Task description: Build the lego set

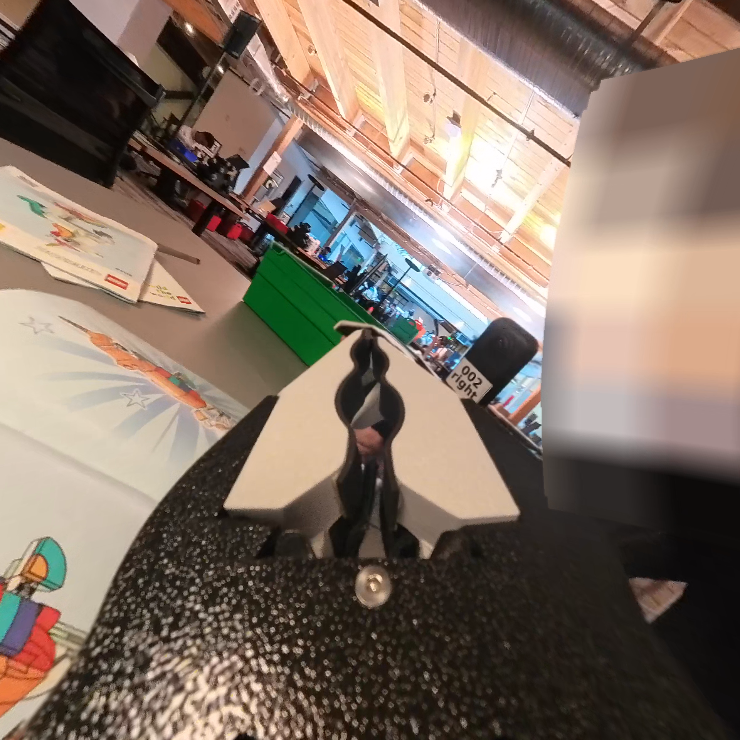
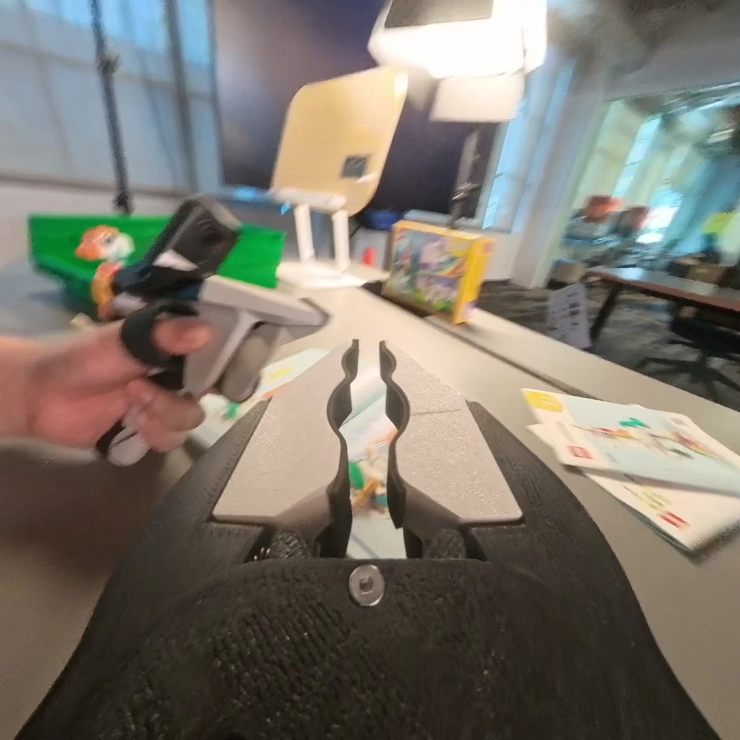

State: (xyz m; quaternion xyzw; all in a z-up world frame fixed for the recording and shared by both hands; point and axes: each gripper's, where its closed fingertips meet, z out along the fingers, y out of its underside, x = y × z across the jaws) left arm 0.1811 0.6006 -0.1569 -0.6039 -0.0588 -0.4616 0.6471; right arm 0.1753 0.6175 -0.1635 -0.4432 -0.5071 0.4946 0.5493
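Both grippers are in the air over the grey bench (image 2: 500,360), neither carrying a brick.

Left gripper (image 1: 366,334): grey fingers clenched, tips meeting on nothing, pointed up toward the room and ceiling. The right wrist view shows it too, held in a hand (image 2: 92,394) near the bench's left side.

Right gripper (image 2: 367,344): released, narrow gap between the fingers, nothing in it. It looks down the bench over the open light-blue instruction booklet (image 2: 370,452).

Progress (judgement): a partly or fully built orange, white and green lego figure (image 2: 105,264) stands at the far left of the bench, against the green plastic crate (image 2: 256,260). Blur hides whether it is finished. No loose bricks are in sight in either view, so I can't say what is left. Neither gripper is near the figure, which looks like a pause between steps or consulting the booklet.

Count:
- grippers: 2
- built figure: 1
- open booklet: 1, under the grippers
- closed light-blue instruction booklets (image 2: 624,448): a stack at the right edge, at least 2, maybe 3
- yellow-edged cardboard set box (image 2: 436,272): 1, far edge
- green crate: 1
- white stand with a tan panel (image 2: 340,132): 1, behind the far edge
- loose bricks: 0 seen
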